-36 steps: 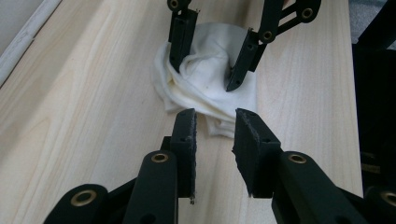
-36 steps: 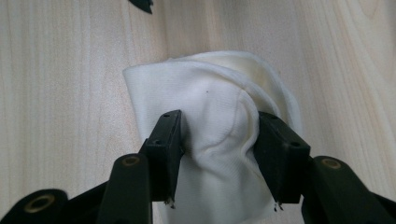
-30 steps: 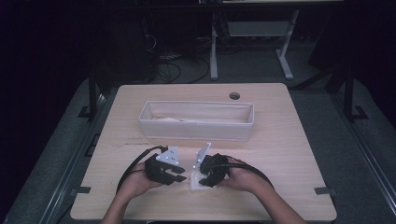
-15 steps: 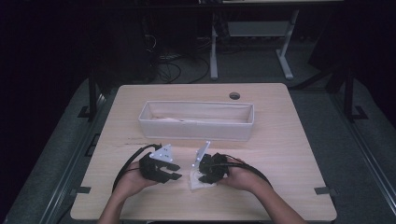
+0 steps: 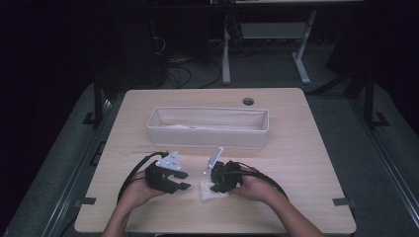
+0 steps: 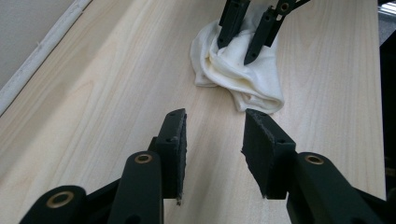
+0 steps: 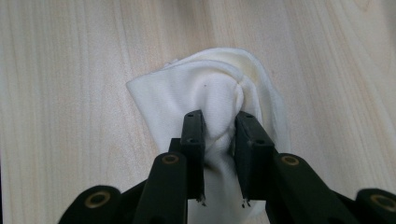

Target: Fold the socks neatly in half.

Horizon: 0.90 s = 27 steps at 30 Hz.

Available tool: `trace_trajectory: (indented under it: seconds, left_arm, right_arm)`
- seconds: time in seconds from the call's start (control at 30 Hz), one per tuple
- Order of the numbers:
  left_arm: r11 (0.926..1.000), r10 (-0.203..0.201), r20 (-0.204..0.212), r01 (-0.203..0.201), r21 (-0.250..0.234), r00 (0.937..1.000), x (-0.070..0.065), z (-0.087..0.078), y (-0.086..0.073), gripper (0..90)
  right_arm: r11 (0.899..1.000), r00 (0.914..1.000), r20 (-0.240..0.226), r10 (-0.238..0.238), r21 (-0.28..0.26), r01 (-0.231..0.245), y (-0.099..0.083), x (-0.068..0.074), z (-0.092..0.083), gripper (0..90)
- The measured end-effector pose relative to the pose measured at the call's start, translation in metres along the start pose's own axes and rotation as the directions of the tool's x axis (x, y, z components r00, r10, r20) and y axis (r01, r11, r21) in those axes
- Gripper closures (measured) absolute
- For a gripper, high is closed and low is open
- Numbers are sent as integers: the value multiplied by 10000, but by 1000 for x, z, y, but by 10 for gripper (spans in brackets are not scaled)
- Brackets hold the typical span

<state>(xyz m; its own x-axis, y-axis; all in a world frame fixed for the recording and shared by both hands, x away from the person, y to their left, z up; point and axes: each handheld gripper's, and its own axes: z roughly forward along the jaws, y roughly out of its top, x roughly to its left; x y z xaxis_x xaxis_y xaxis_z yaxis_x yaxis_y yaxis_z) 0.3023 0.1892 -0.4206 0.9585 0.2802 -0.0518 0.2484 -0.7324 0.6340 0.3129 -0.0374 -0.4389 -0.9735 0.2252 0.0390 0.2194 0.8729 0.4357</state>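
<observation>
A crumpled white cloth [image 5: 211, 193] lies on the wooden table [image 5: 296, 148] near its front edge. My right gripper [image 5: 209, 184] points down onto it. Its jaws have just been closing and now pinch a raised fold of the cloth [image 7: 205, 88] between the pads. My left gripper [image 5: 185, 180] sits a short way to the left of the cloth, low over the bare wood. Its jaws have just been opening and stand apart with nothing between them [image 6: 212, 119]. From the left gripper view the right gripper [image 6: 237, 52] is seen biting into the cloth [image 6: 252, 88].
A long white fabric bin [image 5: 207, 137] stands across the middle of the table behind both grippers; its wall [image 6: 23, 32] shows in the left gripper view. A round cable hole [image 5: 248, 101] is at the back. Dark floor and desk legs lie beyond.
The left gripper has drawn a little to the left, away from the cloth, and its jaws have spread. The right gripper has stayed in place on the cloth.
</observation>
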Motion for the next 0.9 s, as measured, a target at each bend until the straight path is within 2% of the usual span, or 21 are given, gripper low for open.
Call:
trace_trajectory:
  seconds: [0.63,0.9]
  left_arm:
    - [9999,-122,-114,120,-117,9999,2,-2,-3,549]
    - [9999,162,82,-162,-61,9998,-2,4,3,577]
  right_arm:
    - [9998,9998,-106,142,-102,-143,-1,-2,-4,764]
    - [9999,10000,-30,93,-73,-93,-1,0,-3,764]
